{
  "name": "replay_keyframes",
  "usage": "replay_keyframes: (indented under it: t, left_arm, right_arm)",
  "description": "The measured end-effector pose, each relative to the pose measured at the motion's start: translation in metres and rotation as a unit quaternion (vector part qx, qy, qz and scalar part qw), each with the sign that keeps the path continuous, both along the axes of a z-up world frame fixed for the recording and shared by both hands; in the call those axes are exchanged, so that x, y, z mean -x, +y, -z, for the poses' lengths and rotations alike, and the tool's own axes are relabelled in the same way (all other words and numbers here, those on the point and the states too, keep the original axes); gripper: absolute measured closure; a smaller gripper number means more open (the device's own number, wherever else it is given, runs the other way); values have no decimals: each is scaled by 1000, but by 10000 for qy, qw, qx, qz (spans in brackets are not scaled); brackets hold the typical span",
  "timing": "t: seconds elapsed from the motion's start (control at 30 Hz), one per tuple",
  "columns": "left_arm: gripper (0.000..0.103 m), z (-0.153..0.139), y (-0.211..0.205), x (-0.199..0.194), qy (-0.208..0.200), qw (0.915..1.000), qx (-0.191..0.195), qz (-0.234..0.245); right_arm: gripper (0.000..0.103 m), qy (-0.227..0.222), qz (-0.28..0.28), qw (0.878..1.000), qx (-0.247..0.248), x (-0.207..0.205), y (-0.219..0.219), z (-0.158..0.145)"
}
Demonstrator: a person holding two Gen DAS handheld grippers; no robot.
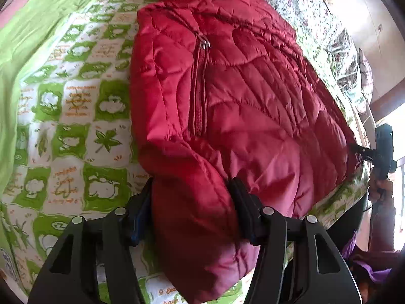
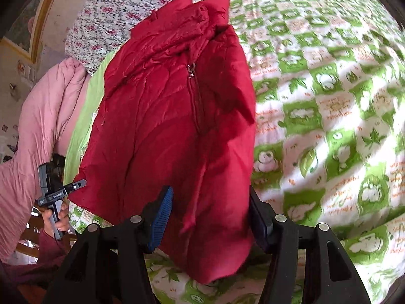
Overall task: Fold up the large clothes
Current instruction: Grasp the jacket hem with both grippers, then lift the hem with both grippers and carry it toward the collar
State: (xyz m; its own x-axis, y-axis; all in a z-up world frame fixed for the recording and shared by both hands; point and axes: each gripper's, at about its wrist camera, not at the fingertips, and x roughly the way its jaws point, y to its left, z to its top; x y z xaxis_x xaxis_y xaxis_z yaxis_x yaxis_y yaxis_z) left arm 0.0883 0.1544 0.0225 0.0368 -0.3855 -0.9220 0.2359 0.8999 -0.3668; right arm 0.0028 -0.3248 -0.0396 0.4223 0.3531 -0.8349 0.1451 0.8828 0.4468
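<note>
Hem of red jacket [image 1: 227, 101] sits between jaws of your left gripper [image 1: 192, 202] and right gripper [image 2: 210, 217]; pads look pressed on padding, so both clenched. Jacket lies ahead on green-patterned quilt [image 1: 76, 126], zipper up. Fold step in hand: next, carry hem forward toward collar, evenly.

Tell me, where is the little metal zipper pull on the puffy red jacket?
In the left wrist view, the metal zipper pull sits high on the puffy red jacket, just below its collar, right of the green-and-white patterned bedspread.
</note>
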Motion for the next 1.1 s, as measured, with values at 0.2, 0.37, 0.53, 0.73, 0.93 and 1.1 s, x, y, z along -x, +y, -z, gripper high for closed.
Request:
replay_keyframes:
  t: [0.2, 0.37, 0.53, 0.73, 0.93, 1.1]
  left_arm:
    - [47, -1, -5, 3, -65, 9998, 49, 189]
    - [76, -7, -16, 8, -234, 9986, 141, 459]
    - [85, -25, -16, 16, -611, 9971, 237, 396]
    - [86, -51, -3, 20, -845, 9946, 579, 172]
    - [87, -78, 0, -4, -1062, 9899, 940, 31]
    - [87, -106, -4, -27, -1410, 9837, 1117, -4]
  right_arm:
    - [44, 60, 4, 9999, -87, 4, -5, 6]
    - [69, 19, -125, 9999, -92, 6, 4, 6]
    - [80, -183, -156, 9995, -208, 10, 4, -1]
    - [83, -509, -179, 9968, -582, 22, 0, -17]
    - [84, -936, -212, 9915, -878, 14, 1, -43]
    - [84, -1426, -190, 9845, -1001, -5, 4, -72]
